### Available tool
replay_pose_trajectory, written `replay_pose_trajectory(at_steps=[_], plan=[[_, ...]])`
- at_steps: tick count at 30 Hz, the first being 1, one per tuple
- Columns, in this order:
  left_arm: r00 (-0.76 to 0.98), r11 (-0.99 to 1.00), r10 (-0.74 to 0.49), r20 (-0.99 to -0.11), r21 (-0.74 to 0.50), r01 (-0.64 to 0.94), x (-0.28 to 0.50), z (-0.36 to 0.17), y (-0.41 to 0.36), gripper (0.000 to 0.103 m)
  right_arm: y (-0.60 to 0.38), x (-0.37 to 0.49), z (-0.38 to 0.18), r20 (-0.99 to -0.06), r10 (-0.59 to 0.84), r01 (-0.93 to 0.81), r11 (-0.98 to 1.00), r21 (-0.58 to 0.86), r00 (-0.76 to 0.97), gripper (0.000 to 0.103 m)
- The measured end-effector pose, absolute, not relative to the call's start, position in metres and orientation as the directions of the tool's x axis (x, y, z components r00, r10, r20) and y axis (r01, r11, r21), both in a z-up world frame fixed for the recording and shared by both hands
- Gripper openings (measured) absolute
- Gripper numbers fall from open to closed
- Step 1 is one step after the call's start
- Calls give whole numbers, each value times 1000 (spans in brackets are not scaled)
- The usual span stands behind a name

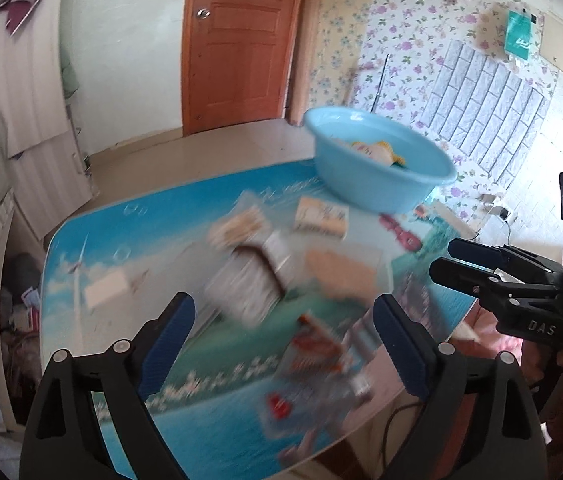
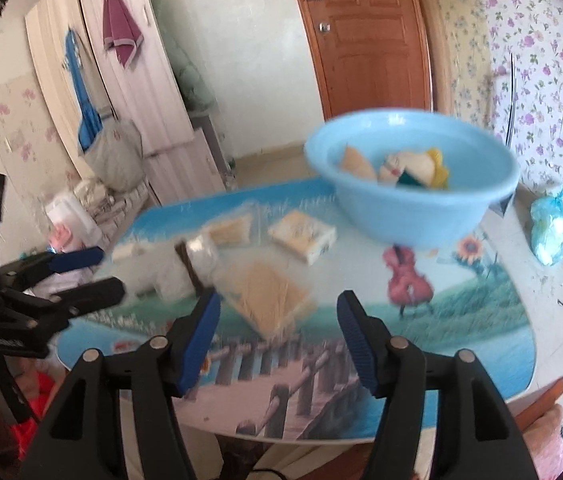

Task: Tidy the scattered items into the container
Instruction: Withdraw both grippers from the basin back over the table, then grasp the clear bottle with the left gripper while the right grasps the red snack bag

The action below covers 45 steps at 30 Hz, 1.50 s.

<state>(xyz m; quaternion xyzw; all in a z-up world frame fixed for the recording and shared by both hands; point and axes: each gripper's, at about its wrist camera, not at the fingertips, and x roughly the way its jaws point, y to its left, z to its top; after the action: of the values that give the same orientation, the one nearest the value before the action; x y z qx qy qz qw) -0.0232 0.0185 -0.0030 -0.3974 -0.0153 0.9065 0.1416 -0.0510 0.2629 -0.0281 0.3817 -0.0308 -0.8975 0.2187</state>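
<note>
From the left wrist view, the left claw [image 1: 283,336] hangs wide open and empty above the counter [image 1: 93,248], with blurred packets scattered under it and the blue basin [image 1: 381,184] at the far edge, some items already inside; the nearest packet [image 1: 249,284] looks the likeliest pick, best approached straight down and squarely between the pads. From the right wrist view, the right claw [image 2: 277,340] is likewise spread and empty over a tan packet [image 2: 269,300], the basin [image 2: 413,200] beyond it, so lifting clear of the rim before releasing seems wise.

light blue basin [image 2: 413,200] upright at table's far side holds a toy; blurred packets [image 2: 265,300] lie scattered before it
</note>
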Motion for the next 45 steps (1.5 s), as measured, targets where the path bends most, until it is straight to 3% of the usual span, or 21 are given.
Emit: replay_pose_trajectory(at_steps=[11, 22, 45], plan=[[-575, -961, 268, -773, -174, -213, -7, -48, 0, 91, 248, -38, -46, -718, -410, 385, -898, 212, -562, 61], [-528, -940, 331, -782, -226, -256, 5, -59, 18, 91, 239, -39, -55, -745, -400, 410, -893, 187, -533, 61], [-507, -961, 254, -824, -154, -231, -8, -77, 53, 97, 245, -39, -60, -751, -404, 404, -893, 199, -522, 61]])
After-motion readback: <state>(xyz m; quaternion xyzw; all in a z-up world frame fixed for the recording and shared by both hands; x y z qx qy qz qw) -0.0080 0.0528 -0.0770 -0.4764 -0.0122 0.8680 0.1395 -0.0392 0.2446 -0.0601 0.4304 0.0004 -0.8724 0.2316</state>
